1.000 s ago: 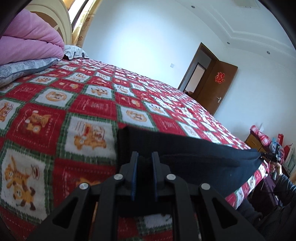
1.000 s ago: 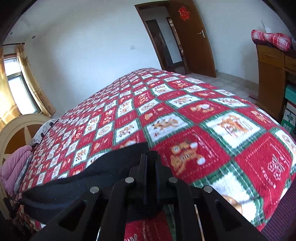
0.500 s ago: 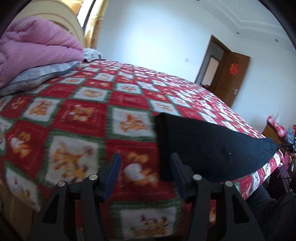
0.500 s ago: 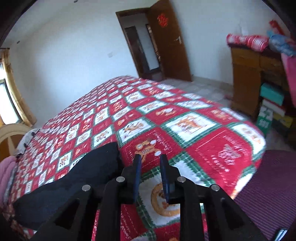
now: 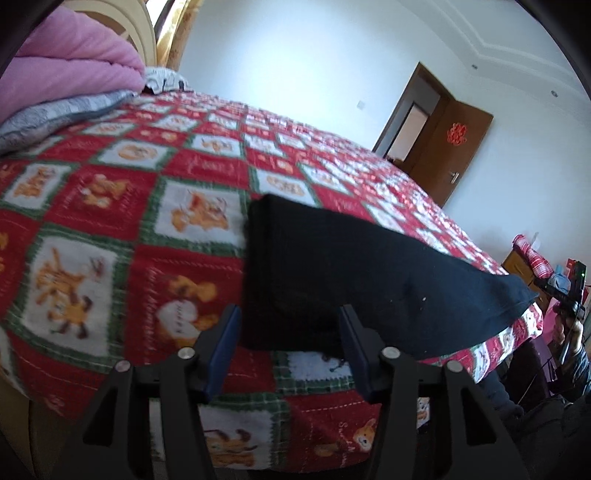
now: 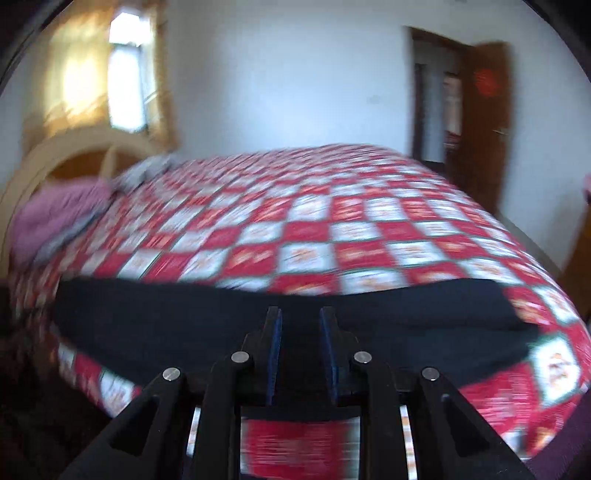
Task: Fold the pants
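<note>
Both grippers have let go of the black pants (image 5: 332,266), now lying folded lengthwise along the quilt's (image 5: 110,221) near edge: left gripper (image 5: 290,345) closing empty at one end, right gripper (image 6: 297,347) part-open mid-pants, next fold pending.

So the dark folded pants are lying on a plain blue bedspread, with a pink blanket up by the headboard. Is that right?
Not quite. The dark folded pants lie on a red, white and green checked bedspread with cartoon pictures, not a plain blue one. The left wrist view shows it clearly. The pink blanket is indeed up by the headboard.
</note>
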The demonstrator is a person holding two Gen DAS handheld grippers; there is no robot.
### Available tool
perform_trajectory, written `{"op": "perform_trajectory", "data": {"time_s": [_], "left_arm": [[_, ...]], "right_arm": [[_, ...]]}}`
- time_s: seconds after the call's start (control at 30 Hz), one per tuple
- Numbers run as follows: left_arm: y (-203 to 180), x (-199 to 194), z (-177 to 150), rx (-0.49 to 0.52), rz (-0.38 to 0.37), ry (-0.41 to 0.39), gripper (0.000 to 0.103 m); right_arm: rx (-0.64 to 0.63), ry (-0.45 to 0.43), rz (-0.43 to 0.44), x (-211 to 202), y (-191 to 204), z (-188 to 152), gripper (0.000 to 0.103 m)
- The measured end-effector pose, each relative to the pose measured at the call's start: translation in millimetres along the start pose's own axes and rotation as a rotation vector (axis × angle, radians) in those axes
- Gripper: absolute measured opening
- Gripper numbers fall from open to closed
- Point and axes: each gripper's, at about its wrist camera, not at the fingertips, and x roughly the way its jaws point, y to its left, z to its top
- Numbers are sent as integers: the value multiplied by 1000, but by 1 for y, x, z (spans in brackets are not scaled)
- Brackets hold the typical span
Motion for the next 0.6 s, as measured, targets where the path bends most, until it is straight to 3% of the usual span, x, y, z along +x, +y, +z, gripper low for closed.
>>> {"op": "perform_trajectory", "data": {"time_s": [0.07,0.13,0.17,0.2,0.27,0.47,0.5,0.53,0.6], "left_arm": [[-5,0,-1,17,16,-5,52],[-4,-1,-1,17,27,-3,45],[-4,-3,-1,15,35,-6,37],[-4,-3,0,16,42,-5,29],[-3,-3,-1,22,40,6,23],[5,-1,0,-15,38,13,11],[5,-1,0,-19,38,14,11],[5,-1,0,-21,38,14,11],[3,-2,1,-20,47,12,11]], "right_arm": [[-46,26,46,16,30,-6,22],[-99,52,82,30,60,-15,22],[-128,63,87,36,75,-20,22],[-162,71,87,40,86,-25,22],[-235,86,79,50,106,-32,22],[-373,143,33,66,129,-47,24],[-378,145,31,67,129,-47,37],[-382,148,34,68,130,-48,59],[-395,146,49,71,135,-50,64]]}}
